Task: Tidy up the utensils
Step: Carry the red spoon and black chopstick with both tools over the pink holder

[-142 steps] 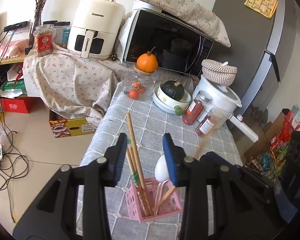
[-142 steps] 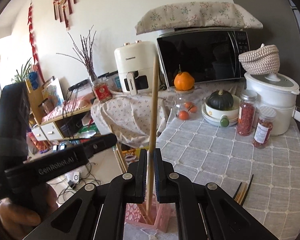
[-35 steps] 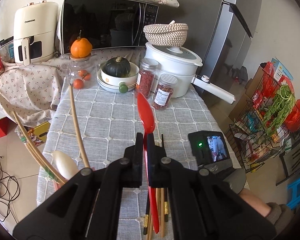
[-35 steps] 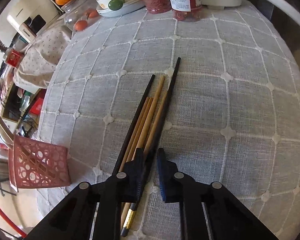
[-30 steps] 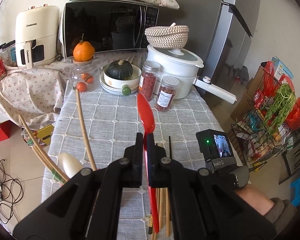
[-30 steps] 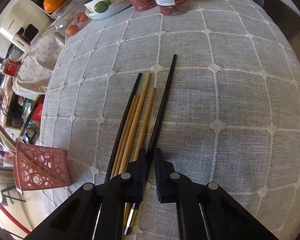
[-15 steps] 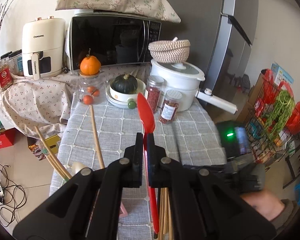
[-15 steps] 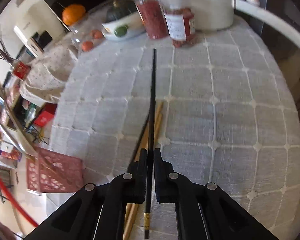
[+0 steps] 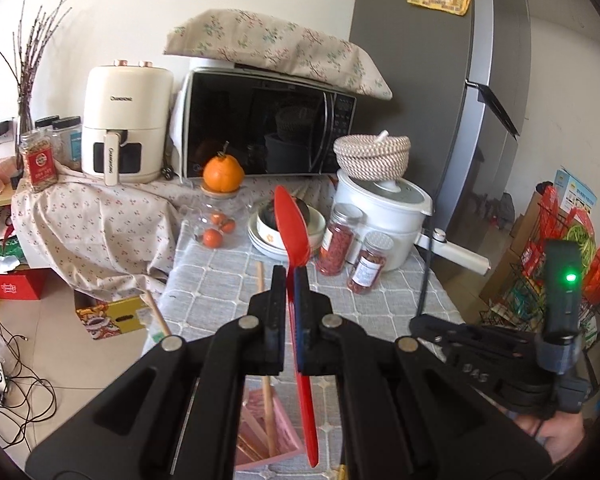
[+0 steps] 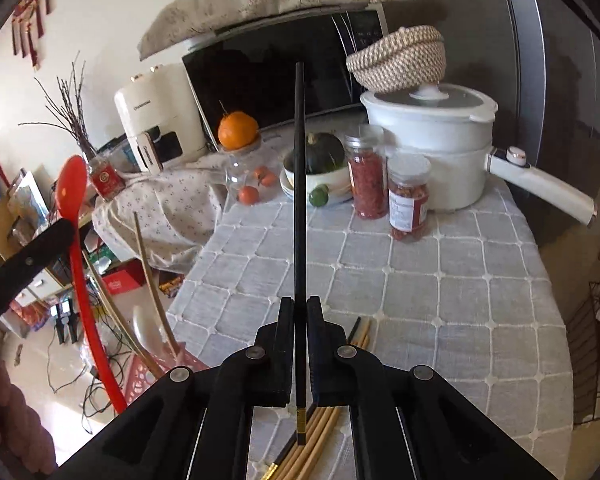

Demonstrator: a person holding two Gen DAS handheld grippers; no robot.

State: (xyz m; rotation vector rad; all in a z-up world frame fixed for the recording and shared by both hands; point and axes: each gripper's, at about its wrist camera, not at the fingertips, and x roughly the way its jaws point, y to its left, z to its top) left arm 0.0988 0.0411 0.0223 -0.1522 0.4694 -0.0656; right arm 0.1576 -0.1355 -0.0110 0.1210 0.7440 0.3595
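My left gripper (image 9: pixel 289 280) is shut on a red plastic spoon (image 9: pixel 293 229), held upright with its bowl up and its handle end hanging over the pink slotted holder (image 9: pixel 260 436). The spoon also shows in the right wrist view (image 10: pixel 71 188). My right gripper (image 10: pixel 300 310) is shut on a black chopstick (image 10: pixel 299 184), held upright above the table. Several wooden chopsticks and one black chopstick (image 10: pixel 312 440) lie on the cloth under it. The pink holder (image 10: pixel 148 368) at the table's left edge holds wooden chopsticks (image 10: pixel 150 276) and a white spoon (image 10: pixel 146 332).
A grey checked tablecloth (image 10: pixel 440 292) covers the table. At the back stand two spice jars (image 10: pixel 408 196), a white cooker (image 10: pixel 432 136), a bowl with a squash (image 10: pixel 320 172), a glass jar with an orange (image 10: pixel 240 148), a microwave (image 9: pixel 264 136) and an air fryer (image 9: pixel 124 124). The floor drops off at left.
My right gripper closed on the black chopstick and lifted it off the table to upright. My left gripper, still holding the red spoon, rose and moved over the pink holder.
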